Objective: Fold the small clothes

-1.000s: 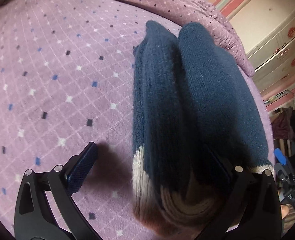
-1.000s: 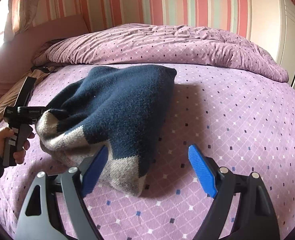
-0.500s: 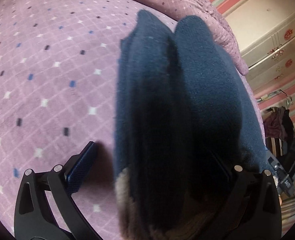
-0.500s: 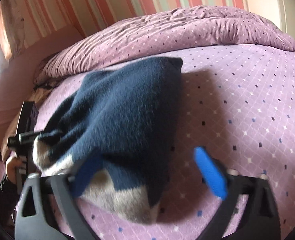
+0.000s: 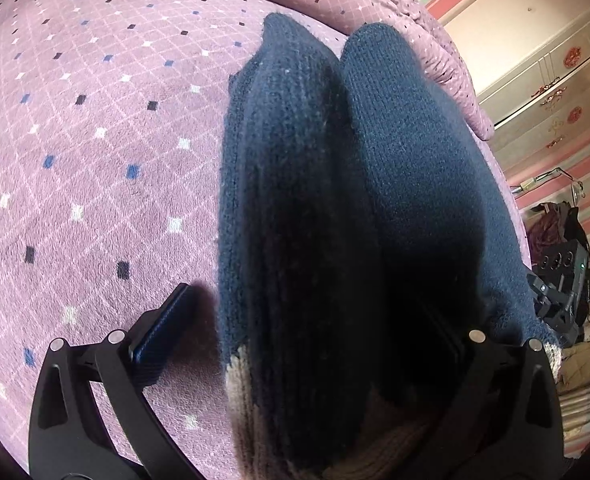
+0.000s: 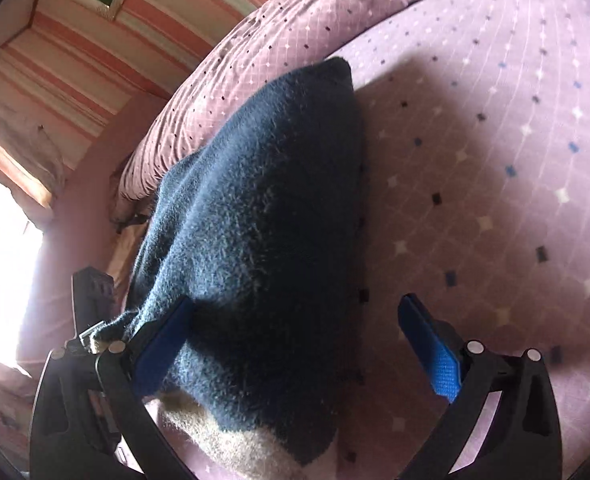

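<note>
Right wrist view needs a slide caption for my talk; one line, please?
Open right gripper straddling a folded navy sweater on a purple bedspread.

between the spread jaws of the left gripper lies a navy blue knitted wool garment with beige patches: ribbed, matt, slightly fuzzy, its loose fibres standing up in the right wrist view. under and left of those jaws spreads a lilac plush bedspread with a diamond grid and small coloured squares, a soft, short-napped, matt cloth. the left gripper's arms look like smooth matt black plastic with shiny metal rivets, and its pads are dark and finely ridged. the right gripper has the same black plastic frame, with bright blue textured pads. beyond the right-hand jaw, a cream cabinet looks smooth and faintly glossy.
</note>
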`<act>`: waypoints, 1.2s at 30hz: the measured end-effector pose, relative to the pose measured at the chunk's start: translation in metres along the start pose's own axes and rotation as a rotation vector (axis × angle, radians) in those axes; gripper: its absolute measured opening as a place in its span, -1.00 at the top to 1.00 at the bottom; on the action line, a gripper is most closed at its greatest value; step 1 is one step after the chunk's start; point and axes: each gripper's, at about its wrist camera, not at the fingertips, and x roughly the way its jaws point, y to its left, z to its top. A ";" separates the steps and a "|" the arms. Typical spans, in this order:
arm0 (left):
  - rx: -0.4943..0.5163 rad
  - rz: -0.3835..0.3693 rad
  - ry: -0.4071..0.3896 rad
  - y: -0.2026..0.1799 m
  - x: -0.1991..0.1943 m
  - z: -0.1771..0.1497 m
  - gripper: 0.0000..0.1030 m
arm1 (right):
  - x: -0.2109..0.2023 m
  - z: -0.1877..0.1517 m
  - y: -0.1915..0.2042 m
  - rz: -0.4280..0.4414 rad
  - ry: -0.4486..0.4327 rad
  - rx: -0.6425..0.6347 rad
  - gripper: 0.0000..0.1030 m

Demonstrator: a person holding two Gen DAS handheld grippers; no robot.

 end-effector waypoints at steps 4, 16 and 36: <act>0.001 0.001 0.005 -0.002 0.003 0.004 -0.94 | 0.012 0.004 -0.004 0.038 0.024 0.035 -0.97; 0.023 0.056 0.015 -0.009 0.011 0.011 -0.94 | 0.035 0.010 0.023 -0.041 0.049 -0.033 -0.97; 0.071 0.133 0.047 -0.049 0.014 0.027 -0.23 | 0.023 0.007 0.069 -0.208 0.024 -0.215 -0.41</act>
